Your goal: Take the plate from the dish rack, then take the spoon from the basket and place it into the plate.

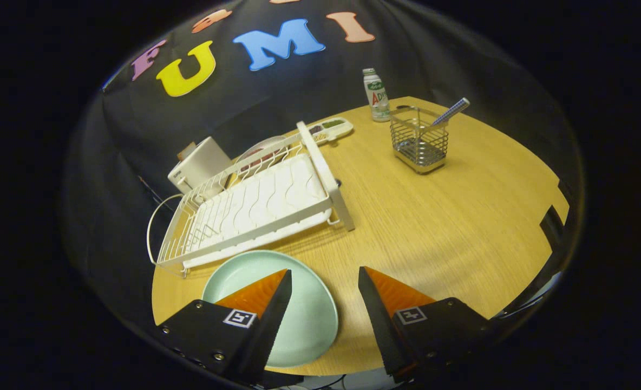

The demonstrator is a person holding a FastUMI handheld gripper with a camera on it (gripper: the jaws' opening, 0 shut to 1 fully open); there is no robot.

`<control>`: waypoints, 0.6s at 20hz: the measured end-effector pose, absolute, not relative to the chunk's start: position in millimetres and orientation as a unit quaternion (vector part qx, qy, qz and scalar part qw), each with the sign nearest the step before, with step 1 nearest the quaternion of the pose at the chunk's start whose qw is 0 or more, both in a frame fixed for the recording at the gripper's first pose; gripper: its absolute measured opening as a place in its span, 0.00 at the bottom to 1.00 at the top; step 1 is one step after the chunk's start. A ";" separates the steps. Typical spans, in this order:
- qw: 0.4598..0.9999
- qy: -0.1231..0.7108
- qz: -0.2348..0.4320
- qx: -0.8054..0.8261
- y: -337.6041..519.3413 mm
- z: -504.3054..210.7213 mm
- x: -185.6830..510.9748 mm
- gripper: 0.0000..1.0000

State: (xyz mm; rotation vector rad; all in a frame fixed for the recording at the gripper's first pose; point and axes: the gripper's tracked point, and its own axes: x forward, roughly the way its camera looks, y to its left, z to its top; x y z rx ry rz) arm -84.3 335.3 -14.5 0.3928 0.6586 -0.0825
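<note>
Tongs (325,281) are hovering wide apart at the lower centre of the frame, holding nothing; a pale green round plate (304,314) is lying flat on the light wooden table (434,216), partly under the left finger; a white wire dish rack (255,208) is sitting just beyond it; toward the upper right, a spoon with a blue checked handle (451,112) is leaning in a metal wire basket (419,142), beside a small white bottle (376,95).
</note>
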 end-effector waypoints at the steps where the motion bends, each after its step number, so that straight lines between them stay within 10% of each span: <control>1: 0.930 0.305 -0.054 0.197 324.7 -4.9 -80.0 0.78; 12: 0.926 0.207 -0.223 0.224 179.6 52.3 -16.3 0.78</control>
